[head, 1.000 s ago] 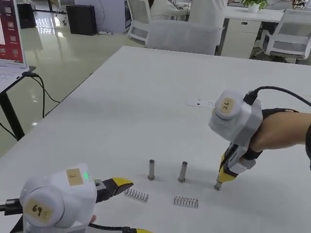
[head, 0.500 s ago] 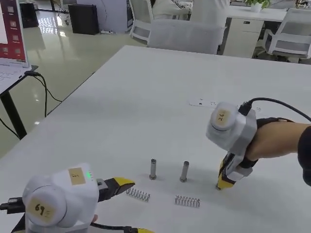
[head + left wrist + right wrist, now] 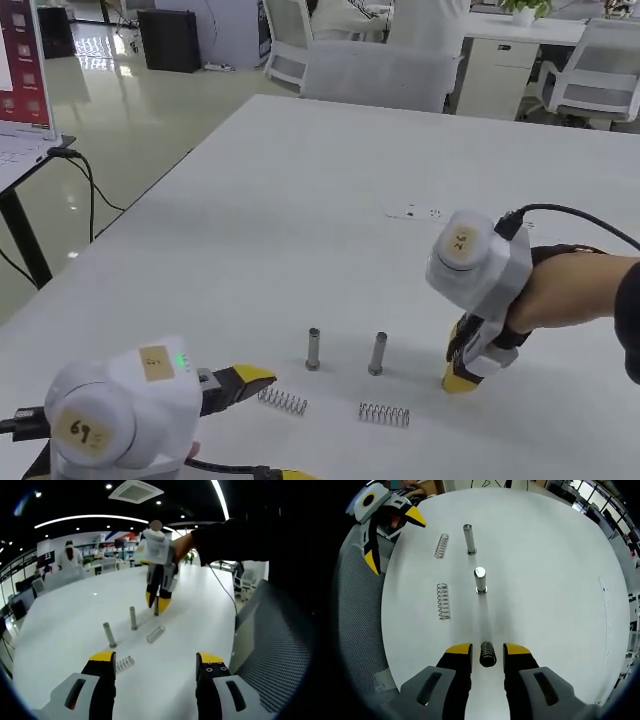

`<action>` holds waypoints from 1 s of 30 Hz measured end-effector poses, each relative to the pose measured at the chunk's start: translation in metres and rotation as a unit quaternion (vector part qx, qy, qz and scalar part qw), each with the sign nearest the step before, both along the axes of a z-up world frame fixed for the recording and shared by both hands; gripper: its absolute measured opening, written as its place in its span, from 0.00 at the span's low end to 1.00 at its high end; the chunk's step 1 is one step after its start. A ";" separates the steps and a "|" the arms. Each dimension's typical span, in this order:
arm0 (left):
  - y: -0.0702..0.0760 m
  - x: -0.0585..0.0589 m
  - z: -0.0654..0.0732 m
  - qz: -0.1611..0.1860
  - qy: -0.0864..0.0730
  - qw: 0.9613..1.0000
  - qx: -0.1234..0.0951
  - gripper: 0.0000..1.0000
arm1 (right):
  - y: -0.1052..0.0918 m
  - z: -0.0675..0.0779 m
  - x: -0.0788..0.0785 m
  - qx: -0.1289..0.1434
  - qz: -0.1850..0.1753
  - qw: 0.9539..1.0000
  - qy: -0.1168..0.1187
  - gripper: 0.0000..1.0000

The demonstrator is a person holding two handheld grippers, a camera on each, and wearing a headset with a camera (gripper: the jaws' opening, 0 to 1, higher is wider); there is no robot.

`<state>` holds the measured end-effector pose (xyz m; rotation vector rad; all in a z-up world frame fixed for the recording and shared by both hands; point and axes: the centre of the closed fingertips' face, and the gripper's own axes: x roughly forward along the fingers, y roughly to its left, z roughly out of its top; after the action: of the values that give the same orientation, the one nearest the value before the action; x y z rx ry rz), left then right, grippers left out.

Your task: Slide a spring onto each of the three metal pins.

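Straddling a spring [image 3: 487,655], right gripper [image 3: 487,648] fingers [image 3: 459,664], grip hard to tell, left gripper [image 3: 156,661] fingers [image 3: 102,676] spread apart

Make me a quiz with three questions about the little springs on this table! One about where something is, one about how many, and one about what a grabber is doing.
1. Where is the coiled metal spring that is not lying flat?
A. Upright between the jaws of the right gripper
B. On top of a laptop
C. On the floor

2. How many loose springs lie flat on the white table?
A. One
B. Two
C. Five

3. How do the jaws of the left gripper stand?
A. Wide apart, holding nothing
B. Shut on a spring
C. Shut on a pin

Answers:
1. A, the right gripper view shows it end-on between those jaws.
2. B, the head view shows two lying side by side.
3. A, the left gripper view shows bare table between the jaws.
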<state>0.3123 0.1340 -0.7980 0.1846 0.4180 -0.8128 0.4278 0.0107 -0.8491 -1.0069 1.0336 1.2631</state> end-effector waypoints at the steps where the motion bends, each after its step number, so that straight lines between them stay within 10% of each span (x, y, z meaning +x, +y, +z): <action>1: 0.000 0.000 0.000 0.000 0.000 1.000 0.000 0.60 | 0.001 0.002 0.000 0.002 0.001 1.000 -0.001 0.22; 14: -0.001 0.000 -0.001 -0.003 0.000 1.000 0.001 0.60 | 0.025 0.025 -0.018 0.038 0.013 0.999 -0.001 0.21; 30: -0.003 -0.003 0.000 -0.012 -0.002 1.000 0.005 0.59 | 0.042 0.017 -0.049 0.038 0.038 0.998 0.011 0.19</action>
<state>0.3093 0.1312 -0.7977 0.2004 0.4174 -0.8331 0.3790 0.0522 -0.8322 -0.9832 0.9639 1.3682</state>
